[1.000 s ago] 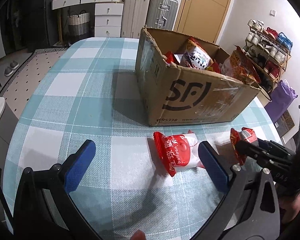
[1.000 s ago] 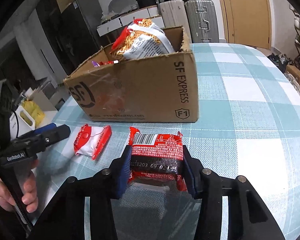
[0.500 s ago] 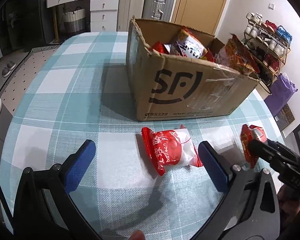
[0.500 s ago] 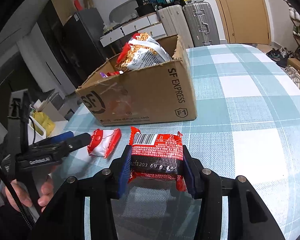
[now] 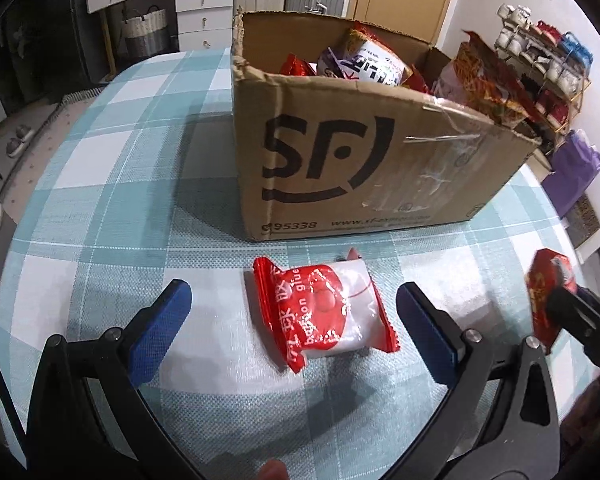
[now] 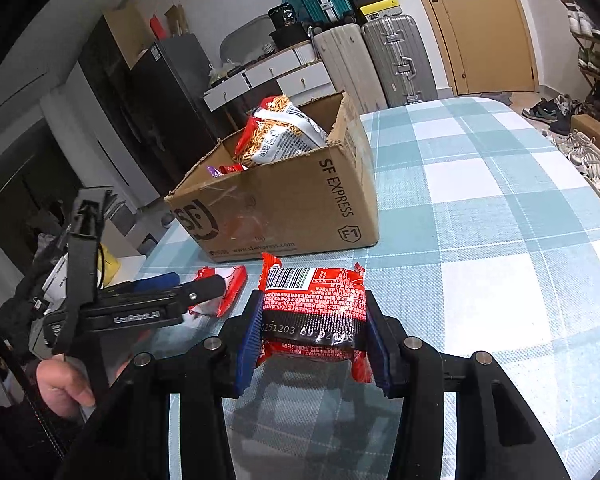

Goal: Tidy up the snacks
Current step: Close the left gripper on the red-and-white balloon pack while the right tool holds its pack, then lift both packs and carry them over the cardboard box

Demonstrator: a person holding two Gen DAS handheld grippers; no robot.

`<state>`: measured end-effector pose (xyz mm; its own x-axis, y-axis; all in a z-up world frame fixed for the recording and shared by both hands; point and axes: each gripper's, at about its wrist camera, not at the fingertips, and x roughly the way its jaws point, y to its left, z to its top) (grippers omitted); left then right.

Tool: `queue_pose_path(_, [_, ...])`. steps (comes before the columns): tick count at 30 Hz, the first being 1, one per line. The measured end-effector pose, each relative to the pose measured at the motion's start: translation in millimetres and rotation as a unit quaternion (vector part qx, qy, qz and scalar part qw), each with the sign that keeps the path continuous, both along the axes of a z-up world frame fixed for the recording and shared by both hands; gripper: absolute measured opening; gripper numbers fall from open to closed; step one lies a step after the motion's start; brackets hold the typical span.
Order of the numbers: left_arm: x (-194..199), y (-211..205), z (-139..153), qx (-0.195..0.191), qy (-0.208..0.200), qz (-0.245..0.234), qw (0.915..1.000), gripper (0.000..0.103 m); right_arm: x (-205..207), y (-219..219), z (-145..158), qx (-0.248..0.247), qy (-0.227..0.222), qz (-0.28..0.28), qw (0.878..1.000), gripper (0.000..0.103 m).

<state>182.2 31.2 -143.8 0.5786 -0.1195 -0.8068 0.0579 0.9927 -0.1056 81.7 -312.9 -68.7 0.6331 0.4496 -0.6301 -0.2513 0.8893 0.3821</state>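
Observation:
A red and white snack packet (image 5: 324, 314) lies flat on the checked tablecloth, just in front of an open SF cardboard box (image 5: 360, 160) that holds several snack bags. My left gripper (image 5: 292, 312) is open, its blue pads on either side of that packet without touching it. My right gripper (image 6: 314, 328) is shut on a red and black snack packet (image 6: 314, 308) and holds it above the table, in front of the box (image 6: 284, 208). That held packet also shows at the right edge of the left wrist view (image 5: 550, 298).
The round table has a teal and white checked cloth (image 6: 480, 208). Suitcases (image 6: 384, 60) and white drawers stand behind it, a shoe rack (image 5: 540, 64) and a purple bag (image 5: 572, 172) to the side. The table edge curves away close on the left.
My left gripper has moved forward and down, so the red and white packet now lies between its open pads. My right gripper has lifted its held packet higher off the table.

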Motion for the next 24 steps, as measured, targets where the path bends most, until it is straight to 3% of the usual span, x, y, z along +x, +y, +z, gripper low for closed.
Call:
queue_pose_path(3, [3.7,-5.4,-2.9,0.016,0.001,-0.001,0.9999,0.102,-0.5,-3.3,-1.0,0.004,0.002,-0.004,1.0,0.046])
queue_pose_path(7, [5.1,-6.0,-5.2,0.009,0.003,-0.001,0.9999,0.102,-3.0,-8.1,-0.4,0.009,0.001,-0.009,1.0,0.046])
queue_pose_path(9, [6.2,-4.2,-6.7,0.001,0.008,-0.002,1.0,0.096,-4.3,-8.4,1.4,0.01,0.0,-0.009,1.0,0.046])
queue_pose_path(11, [6.0,-2.3,-8.9,-0.013,0.012,-0.009,0.9998,0.069,-6.6,-8.9,3.1,0.01,-0.003,-0.009,1.0,0.046])
queue_pose_path(13, [3.6,-1.8,-9.1,-0.011,0.005,-0.018,0.9998,0.052,-9.2,-9.3,4.4,0.011,-0.004,-0.01,1.0,0.046])
queue_pose_path(14, [1.8,-0.9,-8.3,-0.015,0.0,-0.025,0.9996,0.049,-10.2,-9.6,5.0,0.012,-0.004,-0.01,1.0,0.046])
queue_pose_path(24, [-25.0,5.6,6.9,-0.041,-0.005,-0.052,0.9978,0.044,-24.6,-2.0,18.2,0.011,-0.016,-0.004,1.0,0.046])
